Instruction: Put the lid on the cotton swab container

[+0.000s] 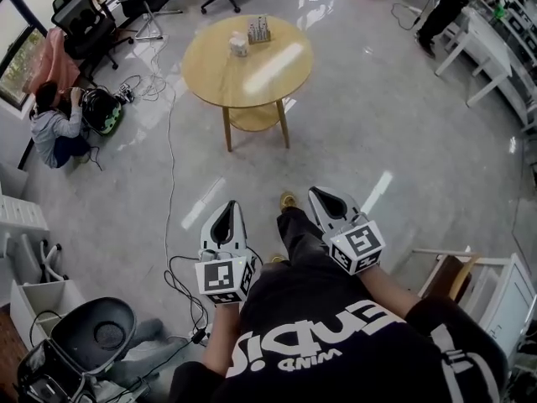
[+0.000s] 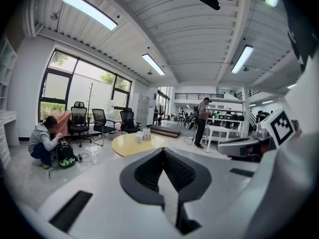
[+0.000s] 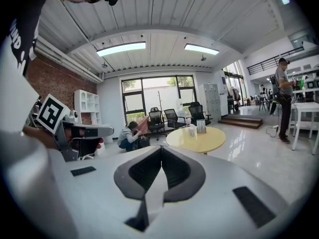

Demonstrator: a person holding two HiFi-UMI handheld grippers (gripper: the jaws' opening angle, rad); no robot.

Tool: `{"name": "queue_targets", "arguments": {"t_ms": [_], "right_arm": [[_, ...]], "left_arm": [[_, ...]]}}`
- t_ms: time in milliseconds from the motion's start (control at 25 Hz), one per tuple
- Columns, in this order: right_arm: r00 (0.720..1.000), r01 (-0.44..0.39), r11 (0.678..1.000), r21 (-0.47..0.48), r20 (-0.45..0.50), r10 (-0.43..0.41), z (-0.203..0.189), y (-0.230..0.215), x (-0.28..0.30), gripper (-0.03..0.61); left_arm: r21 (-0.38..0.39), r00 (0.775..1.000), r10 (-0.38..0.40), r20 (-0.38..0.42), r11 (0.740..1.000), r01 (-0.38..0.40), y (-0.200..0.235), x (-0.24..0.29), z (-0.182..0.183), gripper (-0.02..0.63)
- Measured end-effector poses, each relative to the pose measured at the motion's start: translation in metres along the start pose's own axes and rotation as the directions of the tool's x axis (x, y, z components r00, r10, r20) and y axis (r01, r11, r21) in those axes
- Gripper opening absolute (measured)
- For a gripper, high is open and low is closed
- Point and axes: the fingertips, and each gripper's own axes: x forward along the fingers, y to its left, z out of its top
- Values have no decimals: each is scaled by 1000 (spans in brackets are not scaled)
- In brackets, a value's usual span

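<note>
**Two pairs of jaws shut, nothing held**

On my left gripper and right gripper the jaws press together, empty. The cotton swab container stands on the round table at twelve o'clock, well apart. Its lid I cannot pick out. I expect light, slick plastic, so I'd pinch the lid across its rim

The head view looked steeply down; both gripper views looked ahead, low. All three showed the far surface.

White object on table too small to identify.
</note>
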Motion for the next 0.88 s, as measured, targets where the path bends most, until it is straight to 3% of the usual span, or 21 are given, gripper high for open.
{"name": "queue_targets", "arguments": {"t_ms": [400,880], "right_arm": [[1000,-21,1000,24,-19,21,-1,-29,41,2],[999,-33,996,77,-19,35,28,-101,126,2]], "left_arm": [[9,1000,22,4,1000,-22,16,47,12,9],[29,999,36,-9,999,-36,49,145,48,9]]}}
